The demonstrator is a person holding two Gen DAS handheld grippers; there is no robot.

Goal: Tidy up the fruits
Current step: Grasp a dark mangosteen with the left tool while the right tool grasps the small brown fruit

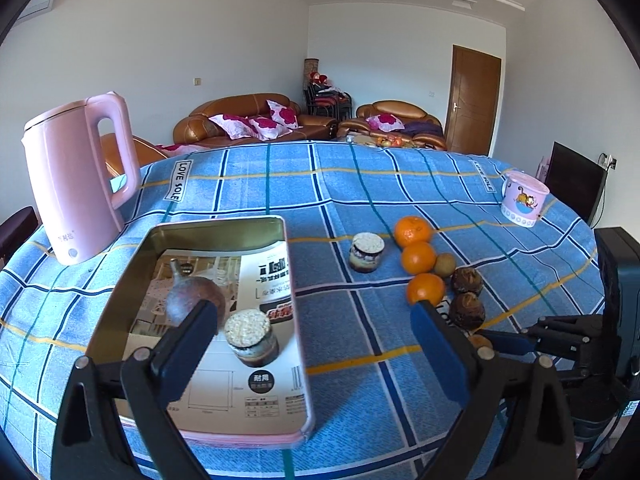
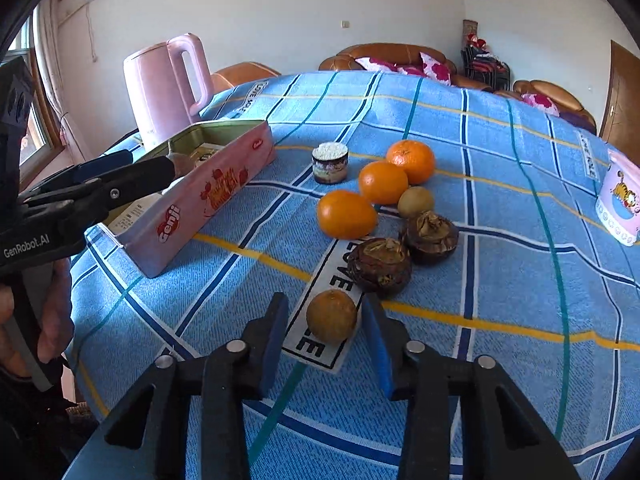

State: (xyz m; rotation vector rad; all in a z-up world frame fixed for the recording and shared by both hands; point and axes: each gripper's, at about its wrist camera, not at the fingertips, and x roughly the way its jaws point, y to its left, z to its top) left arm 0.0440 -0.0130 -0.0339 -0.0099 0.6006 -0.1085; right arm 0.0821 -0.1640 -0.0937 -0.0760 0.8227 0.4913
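**Right jaws on the small fruit, left jaws wide over the tin**

Closest to my right camera, the right gripper (image 2: pixel 324 300) had drawn its blue pads in on a small round yellow-brown fruit (image 2: pixel 332 316) and gripped it. The fruit sat on the white "LOVE SOLE" label of the blue checked tablecloth (image 2: pixel 500 280).

On the other side, the left gripper (image 1: pixel 314 308) stood wide open with nothing between its pads. It hovered over the near right edge of the pink rectangular metal tin (image 2: pixel 200 204). Inside that tin, on a printed card, I saw a brown gourd-shaped fruit (image 1: pixel 192 296) and, just beside it, a small round jar with a pale grainy top (image 1: pixel 250 336).

Just beyond the gripped fruit lay two dark brown, rough bulb-like fruits (image 2: pixel 380 266) (image 2: pixel 431 236), touching each other. Behind them were three oranges (image 2: pixel 346 214) (image 2: pixel 382 182) (image 2: pixel 412 160) in a line, with a small greenish-brown round fruit (image 2: pixel 415 201) tucked against the middle one. A second small grainy-topped jar (image 2: pixel 330 162) stood on the cloth between the oranges and the tin.

Farther back, a pink plastic electric kettle (image 1: pixel 76 184) stood upright behind the tin. A pink cartoon-printed mug (image 1: pixel 522 204) sat well apart near the far right edge of the table. Brown leather sofas (image 1: pixel 248 120) lined the far wall.
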